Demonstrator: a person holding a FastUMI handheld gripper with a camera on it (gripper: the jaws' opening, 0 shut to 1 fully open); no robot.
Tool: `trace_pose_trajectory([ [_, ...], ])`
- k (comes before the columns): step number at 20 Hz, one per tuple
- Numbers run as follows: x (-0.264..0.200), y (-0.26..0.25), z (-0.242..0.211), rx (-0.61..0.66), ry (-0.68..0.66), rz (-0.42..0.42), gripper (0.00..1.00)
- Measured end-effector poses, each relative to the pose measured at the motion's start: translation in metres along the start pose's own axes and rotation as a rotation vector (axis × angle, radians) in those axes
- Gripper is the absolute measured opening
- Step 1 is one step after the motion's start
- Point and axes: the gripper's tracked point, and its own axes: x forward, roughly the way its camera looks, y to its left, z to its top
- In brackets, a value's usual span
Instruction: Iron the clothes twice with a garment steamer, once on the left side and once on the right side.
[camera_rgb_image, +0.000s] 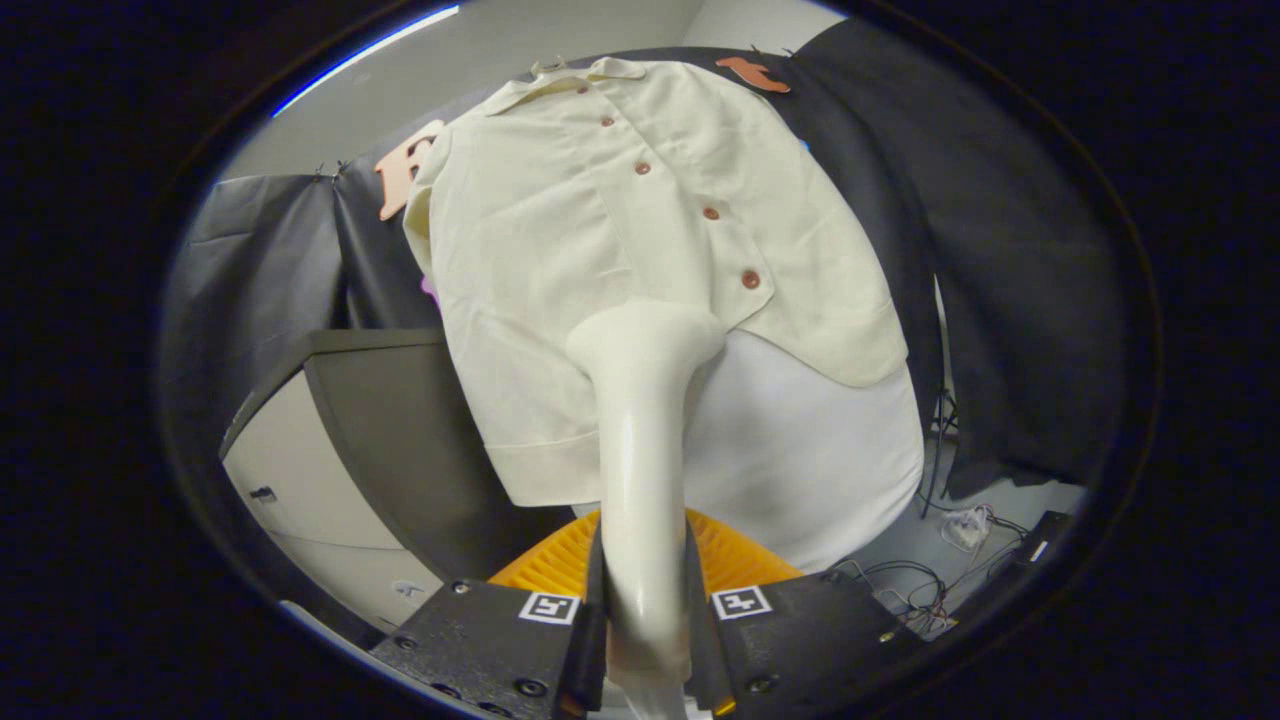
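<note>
- While the gripper (645, 640) is closed on the handle of the garment steamer (640, 420), both fingers (590, 620) press on it from either side, so the tool can be carried and aimed like a long extension of the gripper.
- The steamer's wide head points away from the fingers and lies on or very near the front of the cream shirt (620, 260), low down, just beside the line of brown buttons (710, 213). I cannot tell if it really touches the cloth.
- The shirt hangs upright in front of the black cloth wall (990, 260), buttoned, with the collar on top. I think it hangs this way so the cloth falls flat and the steam can pass along it.
- Under the shirt hem a white rounded form (820, 450) shows, probably the body that carries the garment.
- An orange ribbed thing (560, 565) lies just ahead of the fingers, below the shirt. A grey cabinet (330, 450) stands beside the shirt, and cables (940, 590) lie on the floor on the other side.
- My judgement: one pass on one half of the shirt is in hand; how much of the two passes is done cannot be said from here.
</note>
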Motion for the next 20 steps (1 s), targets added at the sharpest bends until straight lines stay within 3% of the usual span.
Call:
trace_pose_trajectory([
  [10, -0.041, 0.000, 0.109, 0.070, -0.161, -0.024, 0.33],
  [20, -0.034, 0.003, 0.269, -0.015, -0.326, -0.083, 0.33],
])
